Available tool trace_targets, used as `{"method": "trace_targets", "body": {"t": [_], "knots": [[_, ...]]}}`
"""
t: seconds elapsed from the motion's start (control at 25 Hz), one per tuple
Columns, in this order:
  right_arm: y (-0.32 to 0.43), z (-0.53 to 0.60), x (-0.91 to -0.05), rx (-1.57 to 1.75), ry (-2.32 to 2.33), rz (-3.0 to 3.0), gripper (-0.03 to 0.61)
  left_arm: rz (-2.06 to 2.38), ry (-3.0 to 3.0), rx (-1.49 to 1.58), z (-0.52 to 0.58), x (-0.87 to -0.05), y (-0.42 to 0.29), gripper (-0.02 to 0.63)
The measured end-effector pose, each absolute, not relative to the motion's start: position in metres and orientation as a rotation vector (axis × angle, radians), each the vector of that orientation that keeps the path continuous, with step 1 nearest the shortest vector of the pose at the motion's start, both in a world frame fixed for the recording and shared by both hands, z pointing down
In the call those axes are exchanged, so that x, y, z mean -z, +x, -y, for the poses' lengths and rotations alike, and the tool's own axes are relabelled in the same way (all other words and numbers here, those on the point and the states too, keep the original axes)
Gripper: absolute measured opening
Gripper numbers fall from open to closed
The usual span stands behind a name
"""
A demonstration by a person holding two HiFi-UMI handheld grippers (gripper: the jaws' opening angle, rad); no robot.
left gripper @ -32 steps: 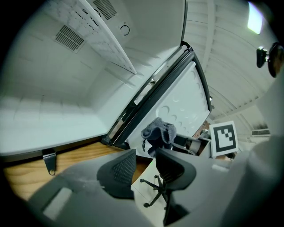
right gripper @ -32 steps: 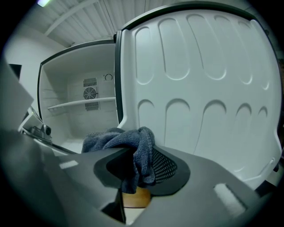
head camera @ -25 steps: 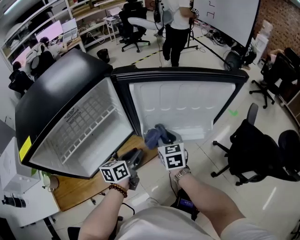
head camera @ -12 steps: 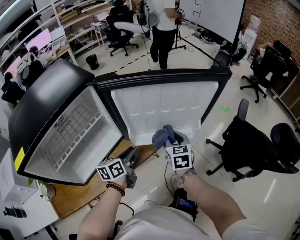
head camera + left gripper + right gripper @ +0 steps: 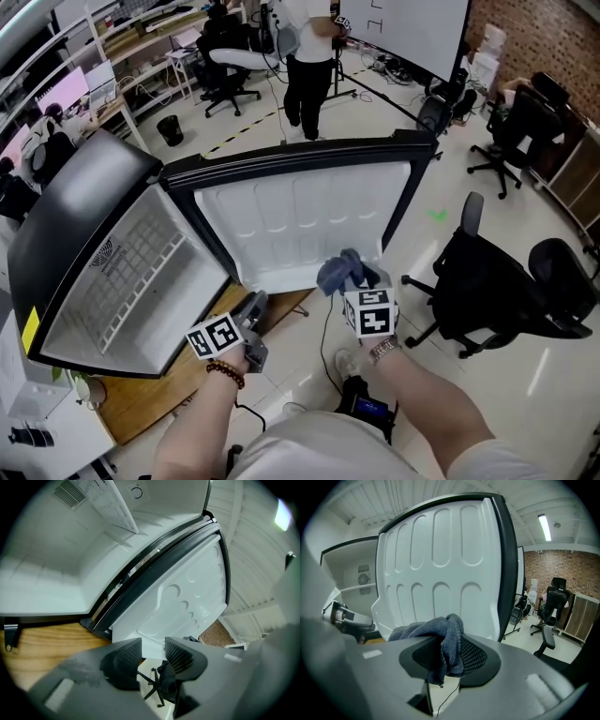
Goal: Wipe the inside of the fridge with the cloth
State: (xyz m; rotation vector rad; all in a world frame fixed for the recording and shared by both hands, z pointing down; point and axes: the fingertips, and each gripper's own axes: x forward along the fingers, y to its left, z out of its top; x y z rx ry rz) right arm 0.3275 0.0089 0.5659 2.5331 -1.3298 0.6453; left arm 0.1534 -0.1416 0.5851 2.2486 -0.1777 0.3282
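Rightward in the head view, the right gripper (image 5: 354,281) has slid its cloth (image 5: 339,270) along the open fridge door's (image 5: 300,220) near edge. Left gripper view: the left gripper (image 5: 153,654) waits aside, jaws apart, empty. Right gripper view: jaws clamped on the cloth, ready for wiping.

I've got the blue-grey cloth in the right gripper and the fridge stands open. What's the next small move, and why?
Probably ease the right gripper forward until the blue-grey knitted cloth presses flat on the white moulded inner panel of the fridge door. Its jaws are shut on the cloth and the panel fills the view straight ahead, but firm contact between cloth and panel isn't plain.
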Motion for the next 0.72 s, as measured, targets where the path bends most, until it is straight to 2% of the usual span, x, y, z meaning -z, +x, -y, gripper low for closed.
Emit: {"method": "trace_targets", "body": {"t": [0.72], "knots": [[0.353, -0.041, -0.563, -0.661, 2.570, 1.237, 0.120, 0.205, 2.132, -0.291, 0.142, -0.595, 0.184, 0.158]]}}
